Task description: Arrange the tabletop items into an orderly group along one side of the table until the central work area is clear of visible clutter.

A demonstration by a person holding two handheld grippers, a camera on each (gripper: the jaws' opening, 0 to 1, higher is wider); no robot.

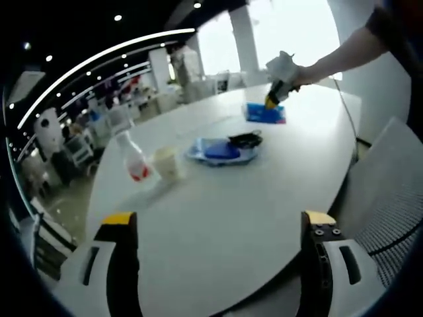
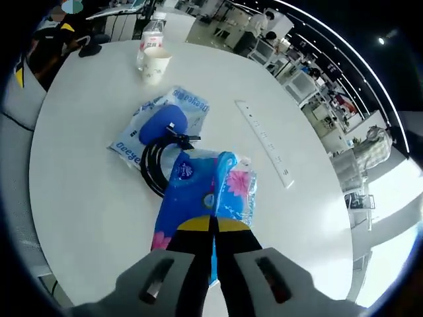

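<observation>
Tissue pack (image 2: 198, 191) sits clamped in the right gripper (image 2: 213, 228) above the desk (image 2: 79, 198); left gripper (image 1: 218, 221) is spread wide, holding nothing.

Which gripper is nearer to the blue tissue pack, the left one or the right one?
The right. The right gripper is shut on the blue tissue pack, pinching its edge. The left gripper hangs open at the table's near edge, with the paper cup and bottle between.

Large white oval surface (image 1: 218, 224), grey mesh chair (image 1: 390, 191) beside it, bright windows (image 1: 291, 30), curved ceiling light strip (image 1: 99, 59), cluttered open office behind
</observation>
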